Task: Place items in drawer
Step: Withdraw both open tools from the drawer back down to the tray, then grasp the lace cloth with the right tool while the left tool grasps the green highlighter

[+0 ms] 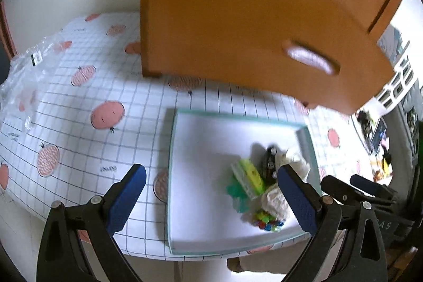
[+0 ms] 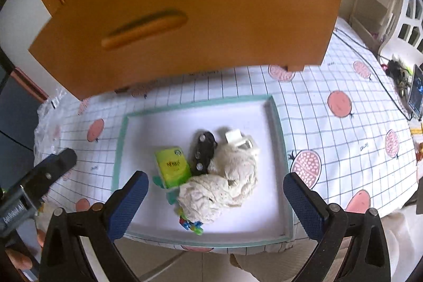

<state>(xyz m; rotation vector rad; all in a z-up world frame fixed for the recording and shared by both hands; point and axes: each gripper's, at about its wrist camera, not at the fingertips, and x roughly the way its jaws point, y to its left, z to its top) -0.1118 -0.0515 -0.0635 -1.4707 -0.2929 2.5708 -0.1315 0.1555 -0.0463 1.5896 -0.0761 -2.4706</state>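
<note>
An orange wooden drawer cabinet (image 1: 251, 17) (image 2: 185, 4) stands at the back of the table, its drawers shut; one slot handle (image 2: 145, 28) faces me. In front lies a white tray with a teal rim (image 1: 171, 176) (image 2: 119, 149). It holds a green box (image 2: 174, 167) (image 1: 251, 173), a black object (image 2: 203, 152) (image 1: 269, 161), a cream cloth (image 2: 224, 184) (image 1: 275, 200), a white plastic piece (image 2: 238, 139) and small coloured beads (image 2: 191, 225) (image 1: 268, 225). My left gripper (image 1: 211, 176) hovers open over the tray's left half. My right gripper (image 2: 215, 181) (image 1: 342, 180) hangs open above the pile. Both are empty.
A clear plastic bag (image 1: 23, 70) (image 2: 47, 123) lies at the table's left. A white lattice basket (image 2: 412, 23) (image 1: 396, 81), a black cable (image 2: 370, 62) and a small screen (image 2: 416, 94) are at the right. The tray sits at the table's near edge.
</note>
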